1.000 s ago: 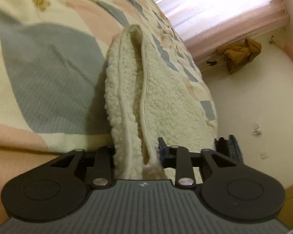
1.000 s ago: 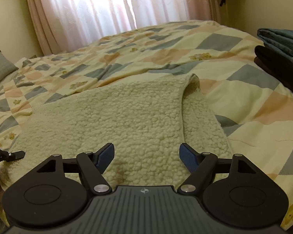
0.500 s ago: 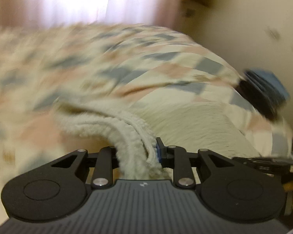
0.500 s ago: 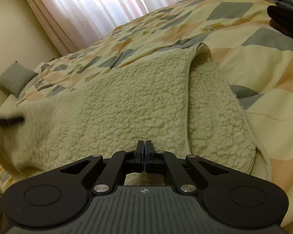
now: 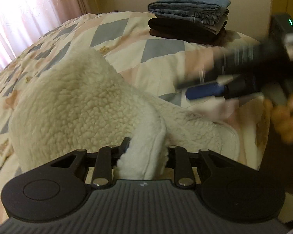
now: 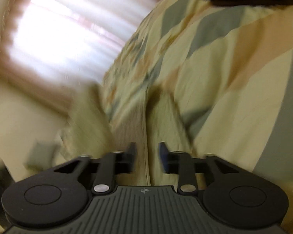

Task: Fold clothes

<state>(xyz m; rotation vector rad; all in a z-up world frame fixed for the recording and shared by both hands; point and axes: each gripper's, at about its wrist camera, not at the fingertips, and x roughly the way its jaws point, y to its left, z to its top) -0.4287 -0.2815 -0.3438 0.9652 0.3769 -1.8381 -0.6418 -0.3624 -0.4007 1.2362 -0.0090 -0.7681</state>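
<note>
A cream fleece garment [image 5: 84, 105] lies bunched on the patchwork quilt [image 5: 162, 48]. My left gripper [image 5: 146, 148] is shut on a thick fold of the fleece at its near edge. In the blurred right wrist view, my right gripper [image 6: 147, 150] has its jaws partly apart with the fleece [image 6: 146, 128] and its seam running between them; whether it grips is unclear. The right gripper also shows, blurred, in the left wrist view [image 5: 224, 85], above the quilt to the right of the fleece.
A stack of folded clothes [image 5: 189, 17], jeans on top of dark items, sits on the far part of the bed. Pink curtains [image 5: 19, 15] hang at the window behind. A hand [image 5: 287, 117] holds the right gripper at the right edge.
The left gripper swung around with the fleece, now facing the folded stack. The right gripper, shut half a second ago, now has its jaws apart and is moving fast.
</note>
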